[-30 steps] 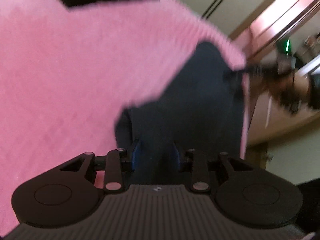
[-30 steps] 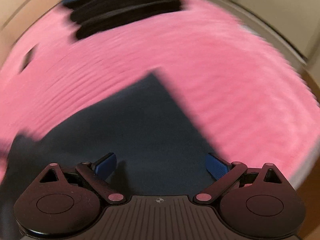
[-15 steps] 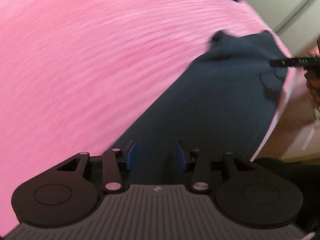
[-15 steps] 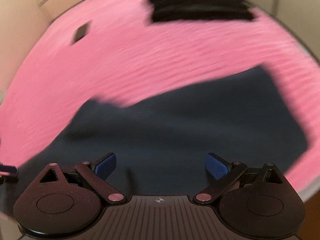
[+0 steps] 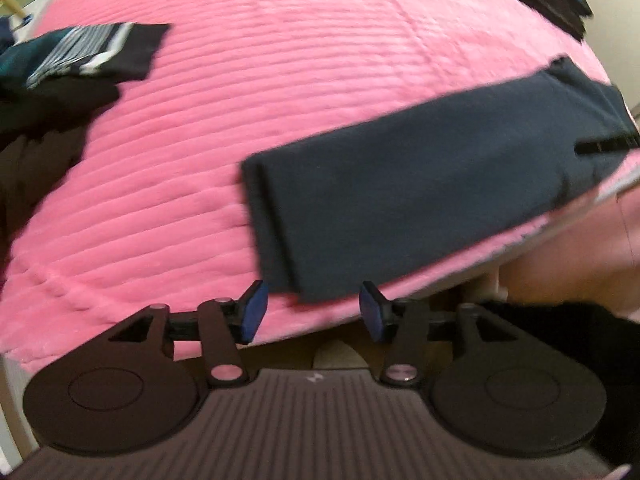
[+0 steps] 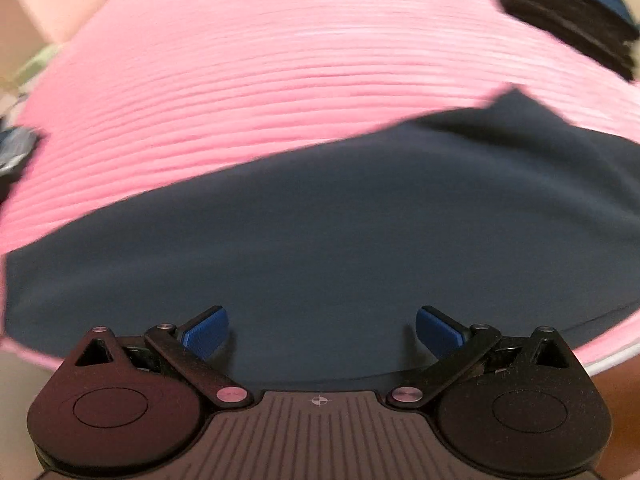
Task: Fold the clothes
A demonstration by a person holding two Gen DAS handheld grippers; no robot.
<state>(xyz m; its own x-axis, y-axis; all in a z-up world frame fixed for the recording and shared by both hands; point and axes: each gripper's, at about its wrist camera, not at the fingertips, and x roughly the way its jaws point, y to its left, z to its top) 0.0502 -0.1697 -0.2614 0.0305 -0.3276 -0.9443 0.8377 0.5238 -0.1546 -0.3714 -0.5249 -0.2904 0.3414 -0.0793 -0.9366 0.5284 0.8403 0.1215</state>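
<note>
- 2 grippers are in view, 1 in each wrist picture, and we find both empty.
- We note the left gripper (image 5: pixel 309 312) at the near edge of the pink ribbed bedspread (image 5: pixel 248 128); its jaws stand apart with nothing between them, and its blue pads (image 5: pixel 253 312) sit just short of the garment's near corner, not touching it.
- We note the right gripper (image 6: pixel 322 332) low over the garment; its jaws are spread wide and grip no cloth. Whether its blue pads (image 6: pixel 206 332) touch the fabric, we cannot tell.
- The navy garment (image 5: pixel 420 200) lies folded into a long flat band on the bedspread, close to the near edge of the bed. In the left wrist view it runs from near the gripper away to the right; a doubled layer shows along its left end.
- In the right wrist view the same navy garment (image 6: pixel 320 240) fills the lower half of the picture, flat and smooth, with pink bedspread (image 6: pixel 260 80) beyond it.
- 1 stack of dark folded clothes (image 6: pixel 568 12) sits at the far right of the bed, well apart from the garment.
- 1 loose heap of dark clothes with a striped piece (image 5: pixel 76 56) lies at the far left of the bed.
- Both pictures are blurred; finer detail of the cloth cannot be read.
</note>
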